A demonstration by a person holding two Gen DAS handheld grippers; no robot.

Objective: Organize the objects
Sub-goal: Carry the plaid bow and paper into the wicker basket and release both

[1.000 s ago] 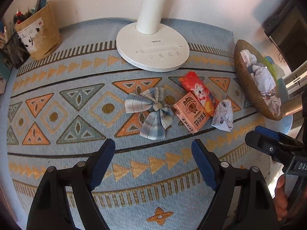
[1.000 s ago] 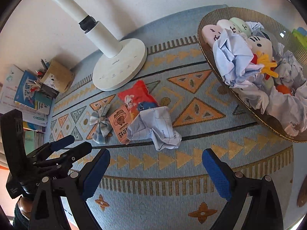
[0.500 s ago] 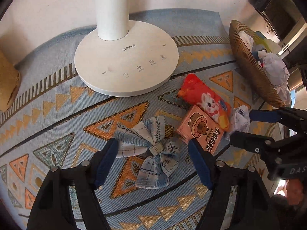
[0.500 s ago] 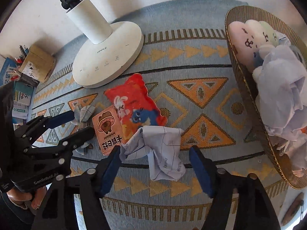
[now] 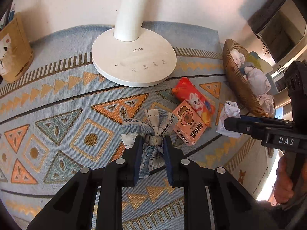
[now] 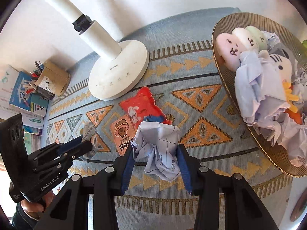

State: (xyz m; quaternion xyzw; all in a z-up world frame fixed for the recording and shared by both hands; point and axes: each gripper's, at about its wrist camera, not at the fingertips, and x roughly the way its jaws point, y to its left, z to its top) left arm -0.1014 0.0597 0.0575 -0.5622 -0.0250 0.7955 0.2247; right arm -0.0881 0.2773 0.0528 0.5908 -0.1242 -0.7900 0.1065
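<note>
Right wrist: basket (image 6: 222, 65) holds plush toys (image 6: 238, 44), crumpled paper (image 6: 295, 134), possibly cloth.

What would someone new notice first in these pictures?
Probably the left gripper shut on the plaid bow at mat centre, and the right gripper shut on the crumpled paper. Next, the heaped basket at right, with plush toys and paper.

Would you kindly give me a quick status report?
Left gripper shut on bow. Right gripper shut on paper. Basket path unobstructed.
</note>
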